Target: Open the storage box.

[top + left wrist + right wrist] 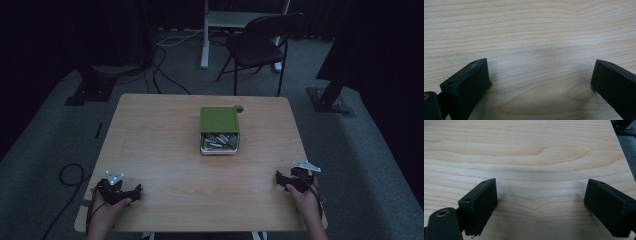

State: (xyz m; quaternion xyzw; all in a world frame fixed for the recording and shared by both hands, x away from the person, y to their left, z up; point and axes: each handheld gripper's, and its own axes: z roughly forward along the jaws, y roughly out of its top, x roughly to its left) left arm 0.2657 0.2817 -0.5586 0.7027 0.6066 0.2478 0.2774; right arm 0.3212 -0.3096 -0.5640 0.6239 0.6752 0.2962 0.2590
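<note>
High view: a green-lidded tin point(219, 130) sits at the middle of the tabletop point(160, 145), its lid slid back so the near end is uncovered and a heap of small grey metal pieces point(219, 141) shows inside. In this dim light they could be screws or bits; I cannot tell which. The left hand-held gripper point(135, 192) rests near the table's front edge, well apart from the tin and to its near left. The right hand-held gripper point(278, 179) lies to the tin's near right, equally far off. Both look parked at a ready stance, flanking the tin so either hand could reach in. In the left gripper view and the right gripper view the jaws stand wide apart over bare wood, holding nothing. A small dark round thing point(239, 108) touches the tin's far corner, half hidden behind it.
</note>
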